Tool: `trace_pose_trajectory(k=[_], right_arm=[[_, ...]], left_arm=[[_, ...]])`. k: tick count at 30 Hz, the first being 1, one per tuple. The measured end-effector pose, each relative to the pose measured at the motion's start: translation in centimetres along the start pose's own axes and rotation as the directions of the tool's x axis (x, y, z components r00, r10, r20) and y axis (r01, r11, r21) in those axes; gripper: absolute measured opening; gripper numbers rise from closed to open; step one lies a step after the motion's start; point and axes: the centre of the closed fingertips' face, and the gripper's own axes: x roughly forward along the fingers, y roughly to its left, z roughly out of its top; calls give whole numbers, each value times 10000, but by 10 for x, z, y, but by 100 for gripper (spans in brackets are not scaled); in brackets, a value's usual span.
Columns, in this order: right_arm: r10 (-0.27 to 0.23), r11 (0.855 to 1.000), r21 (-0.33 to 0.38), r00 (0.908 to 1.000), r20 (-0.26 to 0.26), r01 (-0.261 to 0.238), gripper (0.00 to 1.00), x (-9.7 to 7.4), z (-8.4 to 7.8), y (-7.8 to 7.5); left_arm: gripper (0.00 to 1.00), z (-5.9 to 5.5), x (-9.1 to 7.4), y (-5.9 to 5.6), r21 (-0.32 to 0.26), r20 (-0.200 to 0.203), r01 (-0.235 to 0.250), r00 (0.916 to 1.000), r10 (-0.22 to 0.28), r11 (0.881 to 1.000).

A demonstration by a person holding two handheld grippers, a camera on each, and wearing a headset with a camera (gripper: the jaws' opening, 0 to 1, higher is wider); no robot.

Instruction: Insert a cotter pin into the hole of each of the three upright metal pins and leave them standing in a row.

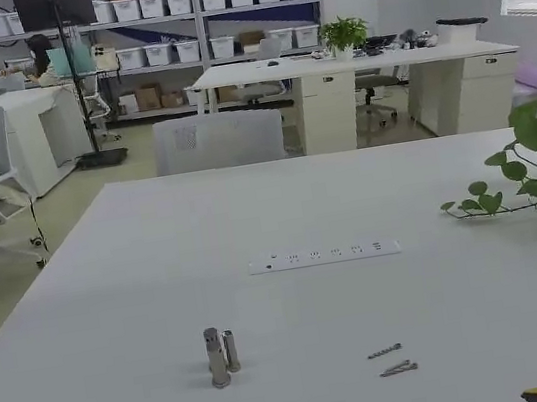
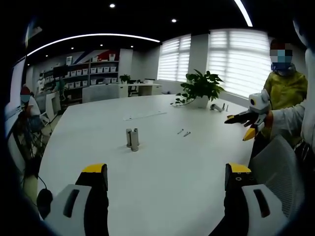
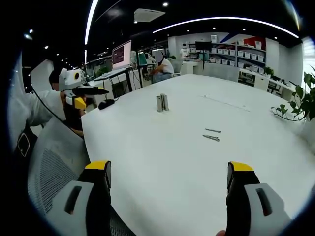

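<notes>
In the head view, the metal pins [image 1: 221,355] are seen upright and packed close together at the lower middle of the frame, on the smooth white counter [image 1: 250,214]. The cotter pins [image 1: 393,359] are seen lying flat to the lower right, well apart from them. A yellow-and-black tip is cut off at each lower corner, so the spread of the jaws cannot be judged there.

That gap is filled by the gripper views. The left gripper [image 2: 166,172] is shown with its jaws wide apart and nothing between them, as is the right gripper [image 3: 170,167]. Both are held back from the counter edge. Each view also takes in the other gripper, held out in a hand at the frame's side.

The metal pins are short, grey, dull-shining cylinders, and their exact count cannot be told. The cotter pins are thin, bent wire pieces. A flat white power strip [image 1: 324,254] lies beyond them, and a leafy green vine [image 1: 535,156] trails in from the right edge.
</notes>
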Motion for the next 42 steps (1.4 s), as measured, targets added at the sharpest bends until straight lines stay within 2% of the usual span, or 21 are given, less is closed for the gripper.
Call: trace_pose_trajectory(k=[22,29,32,34,39,42], right_arm=[[11,10000,44,10000,-15,-11,100,2,-1,0],[-34,10000,47,10000,-94,35,100,2,-2,-2],[-56,10000,58,9999,-127,57,100,2,-2,-4],[-77,10000,58,9998,-167,78,100,2,-3,-4],[-121,9999,83,9997,-230,123,100,4,-3,-7],[-142,9999,96,9995,-267,144,100,4,-3,-8]], left_arm=[[100,-5,2,4,-140,-6,-39,10000,39,9999],[100,-8,14,10,-262,9,-8,10000,8,9997],[99,-8,23,11,-146,-26,128,9999,-128,9998],[94,-9,28,13,-59,-118,220,9997,-221,9997],[94,-4,41,20,-265,73,335,9994,-333,9991],[89,-1,50,27,-289,151,323,9994,-319,9991]])
